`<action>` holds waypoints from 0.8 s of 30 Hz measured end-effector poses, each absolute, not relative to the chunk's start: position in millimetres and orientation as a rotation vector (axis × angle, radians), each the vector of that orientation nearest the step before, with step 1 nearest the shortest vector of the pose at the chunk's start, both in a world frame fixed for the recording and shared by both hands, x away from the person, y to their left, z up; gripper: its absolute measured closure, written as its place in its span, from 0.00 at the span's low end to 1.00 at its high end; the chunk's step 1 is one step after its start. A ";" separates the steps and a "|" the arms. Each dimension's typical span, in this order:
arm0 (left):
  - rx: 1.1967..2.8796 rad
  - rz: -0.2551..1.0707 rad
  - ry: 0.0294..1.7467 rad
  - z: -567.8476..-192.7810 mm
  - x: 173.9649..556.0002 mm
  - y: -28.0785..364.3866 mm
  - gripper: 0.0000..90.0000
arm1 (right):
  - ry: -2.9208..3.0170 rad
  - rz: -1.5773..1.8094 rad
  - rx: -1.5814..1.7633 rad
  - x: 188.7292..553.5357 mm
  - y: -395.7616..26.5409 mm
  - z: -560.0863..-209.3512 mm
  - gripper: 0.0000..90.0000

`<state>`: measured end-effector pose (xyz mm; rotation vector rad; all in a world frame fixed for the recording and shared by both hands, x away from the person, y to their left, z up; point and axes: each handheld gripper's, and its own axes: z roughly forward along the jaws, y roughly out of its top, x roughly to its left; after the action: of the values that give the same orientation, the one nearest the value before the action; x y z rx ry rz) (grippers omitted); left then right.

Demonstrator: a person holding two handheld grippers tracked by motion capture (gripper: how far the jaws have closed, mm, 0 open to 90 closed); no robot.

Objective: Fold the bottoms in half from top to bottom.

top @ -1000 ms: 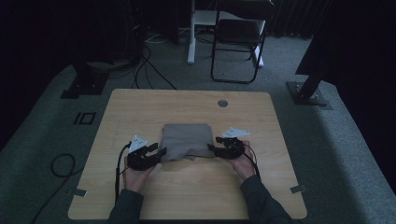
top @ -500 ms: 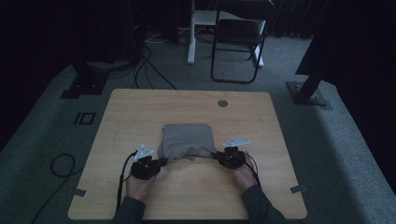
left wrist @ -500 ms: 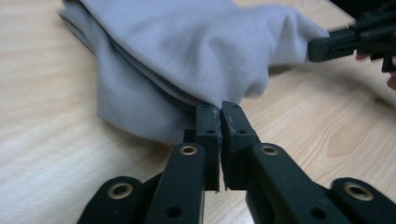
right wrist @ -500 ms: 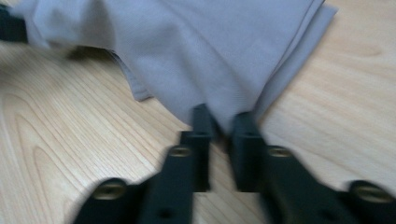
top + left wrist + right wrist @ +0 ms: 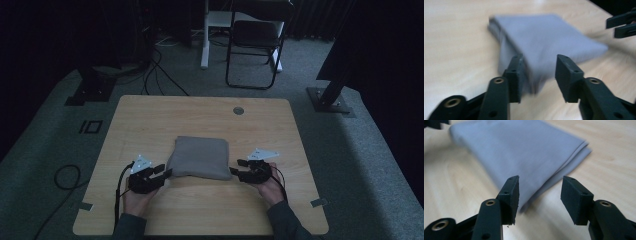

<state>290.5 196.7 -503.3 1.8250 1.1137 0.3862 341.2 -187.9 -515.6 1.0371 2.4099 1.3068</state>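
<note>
High view: folded grey cloth (image 5: 199, 158) on wooden table (image 5: 150, 120); left gripper (image 5: 161, 172) and right gripper (image 5: 236, 167) flank its near corners (jaws just reopened, parted, gripping nothing).

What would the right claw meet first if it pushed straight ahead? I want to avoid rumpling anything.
Probably the near corner of the folded grey cloth, which lies just beyond the right claw's open jaws.

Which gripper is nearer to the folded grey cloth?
Left, narrowly. The left gripper has the folded grey cloth's near corner between its open jaws. The right gripper faces the opposite near corner, which lies just ahead of its open jaws.
</note>
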 end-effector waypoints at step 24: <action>2.081 0.407 1.110 -538.1 329.1 148.7 0.54 | 2.501 1.179 1.056 373.5 -104.8 -534.7 0.43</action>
<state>329.1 148.7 -538.1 2.0806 1.1097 0.4070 373.5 -104.8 -534.7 1.0560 2.5009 1.1790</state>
